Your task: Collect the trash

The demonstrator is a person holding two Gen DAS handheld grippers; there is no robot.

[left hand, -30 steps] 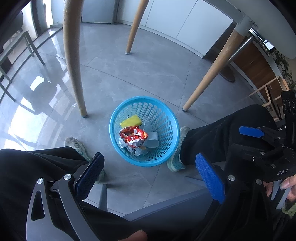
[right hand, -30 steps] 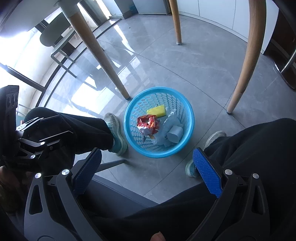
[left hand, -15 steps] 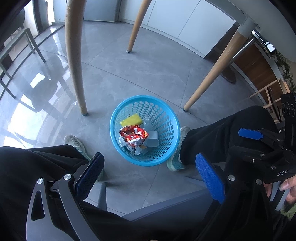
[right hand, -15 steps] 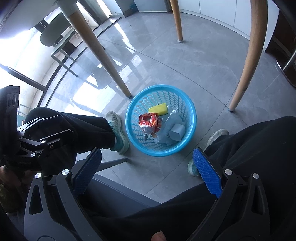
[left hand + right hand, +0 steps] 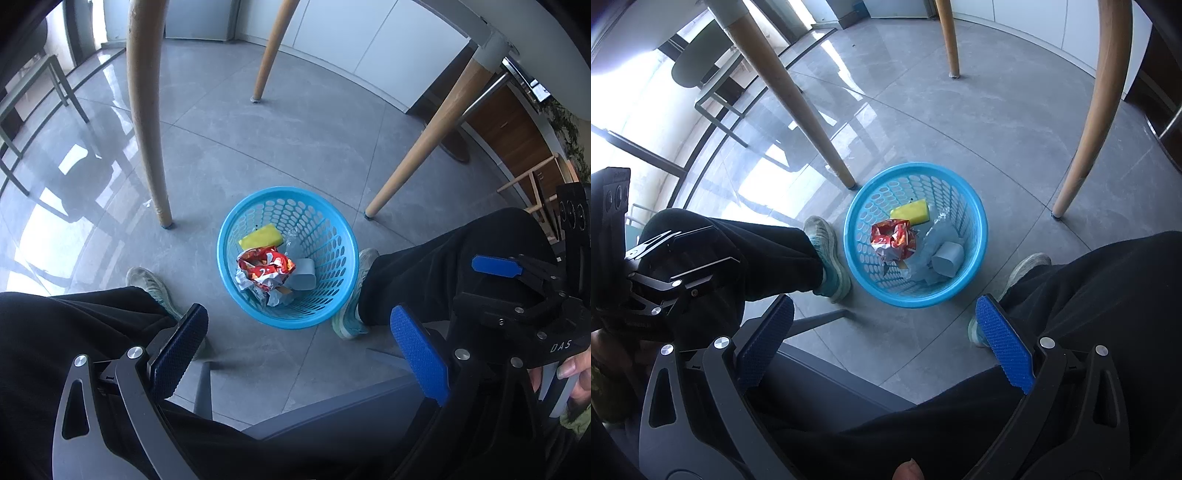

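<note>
We see the blue perforated wastebasket on the grey tile floor between our two shoes, holding a yellow sponge, red snack wrapper and pale cup. Wooden table legs stand at ten and two o'clock. Left gripper and right gripper both gape wide, empty.
</note>
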